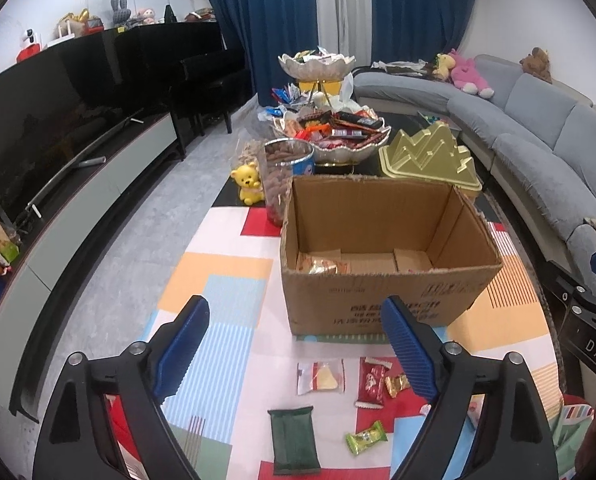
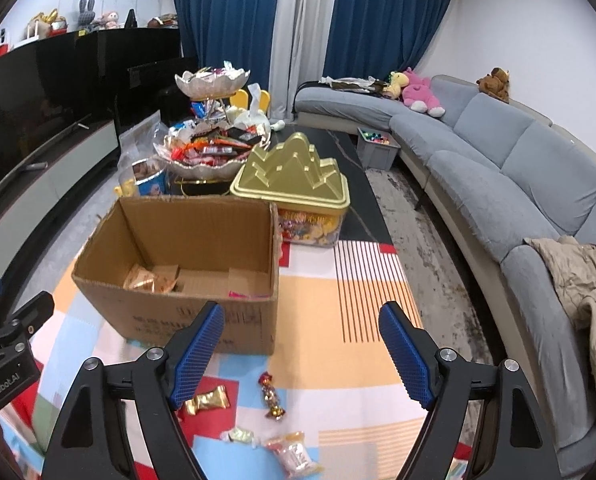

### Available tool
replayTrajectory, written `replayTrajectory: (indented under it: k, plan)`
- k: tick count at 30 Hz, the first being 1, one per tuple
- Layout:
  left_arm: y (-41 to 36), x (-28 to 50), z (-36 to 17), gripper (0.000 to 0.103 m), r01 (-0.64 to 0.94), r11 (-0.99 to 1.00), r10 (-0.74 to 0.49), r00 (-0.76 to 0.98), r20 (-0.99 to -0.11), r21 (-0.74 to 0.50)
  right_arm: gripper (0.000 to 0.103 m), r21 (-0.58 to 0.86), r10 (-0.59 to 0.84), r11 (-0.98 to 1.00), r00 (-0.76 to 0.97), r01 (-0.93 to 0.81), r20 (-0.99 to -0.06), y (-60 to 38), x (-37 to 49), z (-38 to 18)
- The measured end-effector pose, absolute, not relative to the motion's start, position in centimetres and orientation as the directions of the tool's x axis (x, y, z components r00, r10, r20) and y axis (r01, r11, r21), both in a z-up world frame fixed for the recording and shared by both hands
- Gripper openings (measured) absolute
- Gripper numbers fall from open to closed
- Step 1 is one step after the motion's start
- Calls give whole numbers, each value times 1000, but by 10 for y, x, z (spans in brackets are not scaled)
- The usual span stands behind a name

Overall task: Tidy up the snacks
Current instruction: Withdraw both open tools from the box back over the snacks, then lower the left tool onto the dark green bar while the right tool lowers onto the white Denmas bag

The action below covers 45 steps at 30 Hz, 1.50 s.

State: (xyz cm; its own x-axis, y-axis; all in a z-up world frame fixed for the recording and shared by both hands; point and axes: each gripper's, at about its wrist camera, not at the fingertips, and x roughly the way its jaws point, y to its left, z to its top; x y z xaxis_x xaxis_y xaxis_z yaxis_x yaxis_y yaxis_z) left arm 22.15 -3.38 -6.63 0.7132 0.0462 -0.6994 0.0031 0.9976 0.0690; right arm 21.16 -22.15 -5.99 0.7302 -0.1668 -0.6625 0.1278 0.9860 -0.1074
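Note:
An open cardboard box (image 1: 377, 292) stands on a patchwork cloth and holds a gold snack packet (image 1: 323, 266); the box also shows in the right wrist view (image 2: 170, 312). My left gripper (image 1: 298, 344) is open and empty, above loose snacks: a dark green packet (image 1: 294, 442), a clear packet (image 1: 321, 376), a red packet (image 1: 371, 382), a gold candy (image 1: 395, 385) and a green candy (image 1: 365, 437). My right gripper (image 2: 301, 352) is open and empty above a gold candy (image 2: 208, 399), a twisted candy (image 2: 272, 396) and a clear packet (image 2: 294, 454).
Behind the box stand a tiered bowl of snacks (image 1: 333, 136), a gold mountain-lidded tub (image 1: 433, 156), a jar of nuts (image 1: 284, 176) and a yellow bear figure (image 1: 250, 182). A grey sofa (image 2: 497, 168) runs along the right. A TV stand (image 1: 82, 184) lines the left.

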Motion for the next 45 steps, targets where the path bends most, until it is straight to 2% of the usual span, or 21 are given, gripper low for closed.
replayTrajectory:
  k: [45]
  plan:
    - [-29, 178, -194, 91, -13, 994, 98, 518, -850, 107, 80, -135, -152, 988, 526, 71, -837, -224, 164, -191]
